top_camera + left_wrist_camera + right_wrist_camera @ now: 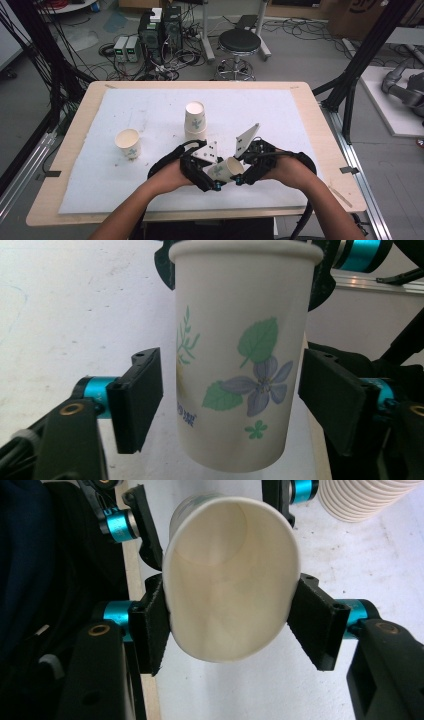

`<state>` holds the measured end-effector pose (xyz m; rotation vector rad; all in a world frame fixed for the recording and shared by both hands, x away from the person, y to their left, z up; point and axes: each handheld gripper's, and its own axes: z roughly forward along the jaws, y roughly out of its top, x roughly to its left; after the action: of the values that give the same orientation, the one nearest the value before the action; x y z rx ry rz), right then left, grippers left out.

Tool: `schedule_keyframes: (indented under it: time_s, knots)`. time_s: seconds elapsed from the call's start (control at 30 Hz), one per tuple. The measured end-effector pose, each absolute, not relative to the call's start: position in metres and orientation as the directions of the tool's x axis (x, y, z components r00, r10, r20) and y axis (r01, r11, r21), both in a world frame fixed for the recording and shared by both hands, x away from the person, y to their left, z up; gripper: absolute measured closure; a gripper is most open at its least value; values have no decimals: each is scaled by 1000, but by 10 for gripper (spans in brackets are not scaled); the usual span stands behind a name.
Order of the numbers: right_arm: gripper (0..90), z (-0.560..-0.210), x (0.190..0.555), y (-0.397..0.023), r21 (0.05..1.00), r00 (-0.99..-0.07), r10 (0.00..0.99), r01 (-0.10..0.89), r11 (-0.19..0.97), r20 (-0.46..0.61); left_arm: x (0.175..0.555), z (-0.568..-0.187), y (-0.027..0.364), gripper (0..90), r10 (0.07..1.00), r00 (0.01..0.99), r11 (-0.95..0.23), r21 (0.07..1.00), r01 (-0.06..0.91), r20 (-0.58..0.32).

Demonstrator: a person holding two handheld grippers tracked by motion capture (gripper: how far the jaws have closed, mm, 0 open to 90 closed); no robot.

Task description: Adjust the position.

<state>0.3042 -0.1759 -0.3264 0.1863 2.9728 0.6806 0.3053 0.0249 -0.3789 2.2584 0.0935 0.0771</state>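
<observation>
At frame centre, the paper cup sat squeezed by the right gripper fingers, its base between the left gripper fingers, half-open and not touching.

The high view looks down over the table; both gripper views closely share one paper cup.

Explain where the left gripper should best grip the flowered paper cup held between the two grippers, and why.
Grip the cup across its lower body, near the base, coming from its closed end. The right gripper already squeezes the rim oval, and the base is stiffer.
</observation>
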Motion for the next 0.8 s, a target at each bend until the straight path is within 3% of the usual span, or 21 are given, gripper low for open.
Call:
schedule_keyframes:
  time_s: [0.23, 0.53, 0.8]
  knots:
    - [381, -328, 303, -172, 412, -991, 121, 87, 907, -58, 305, -381, 21, 348, 87, 996, -645, 762, 62, -7]
    - [381, -328, 299, -165, 369, -993, 93, 62, 927, -67, 305, -385, 17, 380, 63, 998, -655, 753, 63, -29]
    - [312, -326, 300, -167, 428, -992, 109, 72, 901, -62, 304, -388, 20, 364, 78, 996, -600, 796, 86, -49]
